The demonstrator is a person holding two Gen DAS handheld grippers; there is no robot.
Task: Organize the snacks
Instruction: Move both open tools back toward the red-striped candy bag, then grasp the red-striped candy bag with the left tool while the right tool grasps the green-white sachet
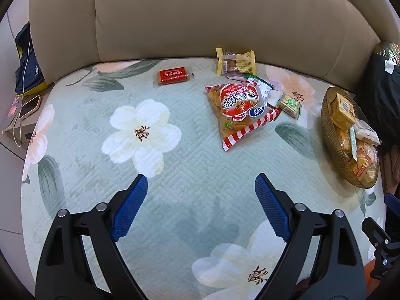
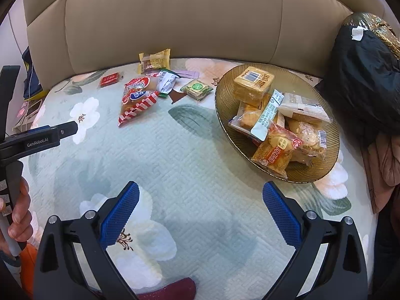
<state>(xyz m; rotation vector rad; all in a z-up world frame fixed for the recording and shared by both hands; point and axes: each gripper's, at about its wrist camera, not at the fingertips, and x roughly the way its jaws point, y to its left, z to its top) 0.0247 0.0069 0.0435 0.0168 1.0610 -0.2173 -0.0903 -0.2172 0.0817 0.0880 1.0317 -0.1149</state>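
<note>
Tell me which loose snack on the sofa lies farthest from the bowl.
The small red packet: it lies alone, left of the clustered snacks, farthest from the gold bowl.

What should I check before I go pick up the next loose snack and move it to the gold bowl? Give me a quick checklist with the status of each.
1. Left gripper empty and open: ok, nothing between the blue pads.
2. Right gripper empty and open: ok.
3. Loose snacks left on the floral cover: ok, the red striped bag, red packet, yellow packet and green packet are there.
4. Clear path to the red striped bag: ok, bare cover lies ahead of the left gripper.
5. Room in the gold bowl: ok, the near left part is bare.
6. Red striped bag free of other wrappers: cannot tell, a white and green wrapper overlaps its far edge.
</note>
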